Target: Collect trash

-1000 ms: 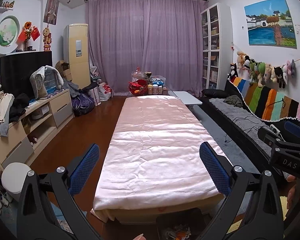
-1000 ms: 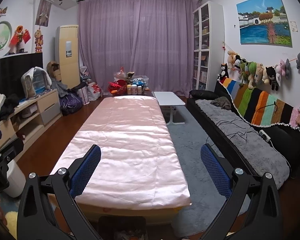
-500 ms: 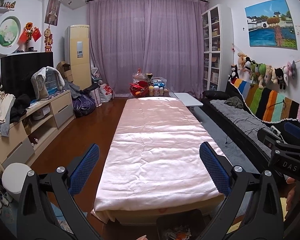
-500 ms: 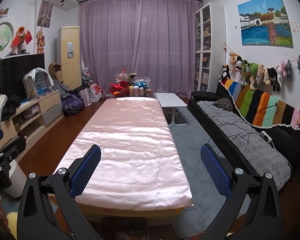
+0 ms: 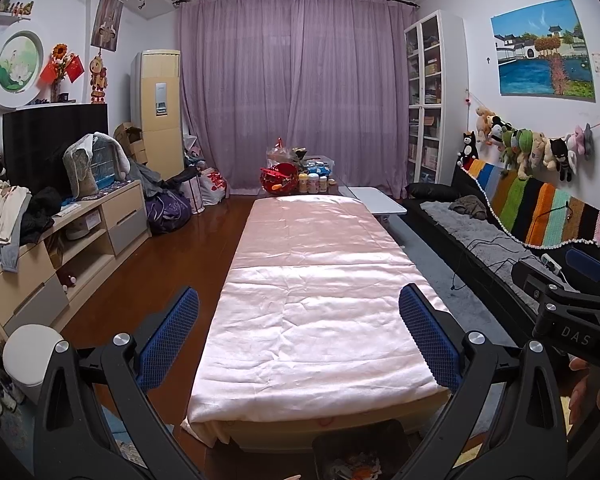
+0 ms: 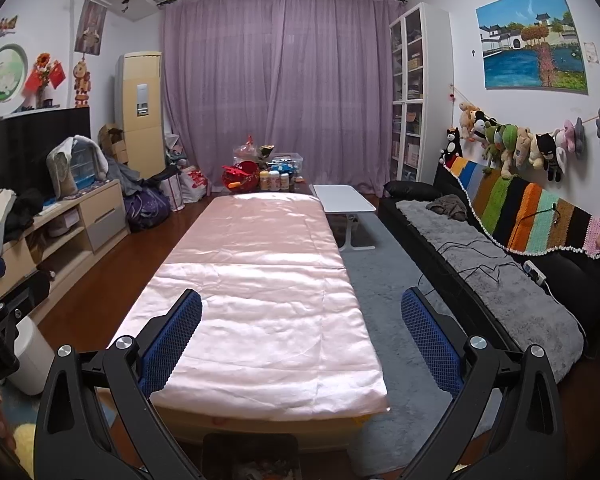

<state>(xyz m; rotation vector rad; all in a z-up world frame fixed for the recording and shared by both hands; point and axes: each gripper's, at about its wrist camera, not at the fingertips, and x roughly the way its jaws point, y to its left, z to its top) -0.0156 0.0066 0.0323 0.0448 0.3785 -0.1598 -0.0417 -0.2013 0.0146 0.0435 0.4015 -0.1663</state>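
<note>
Trash bin (image 5: 356,454) sits below pink-covered table (image 5: 316,280).

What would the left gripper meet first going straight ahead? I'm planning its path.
Probably the pink satin sheet on the long low table; the open left gripper points along it, though depth is unclear.

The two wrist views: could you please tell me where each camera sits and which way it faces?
Left wrist: sits on the left tool, facing down the pink bed toward the curtains; the right tool shows at right.
Right wrist: sits on the right tool, same heading; the left tool shows at left.
Shared: bed, curtains, sofa.
</note>
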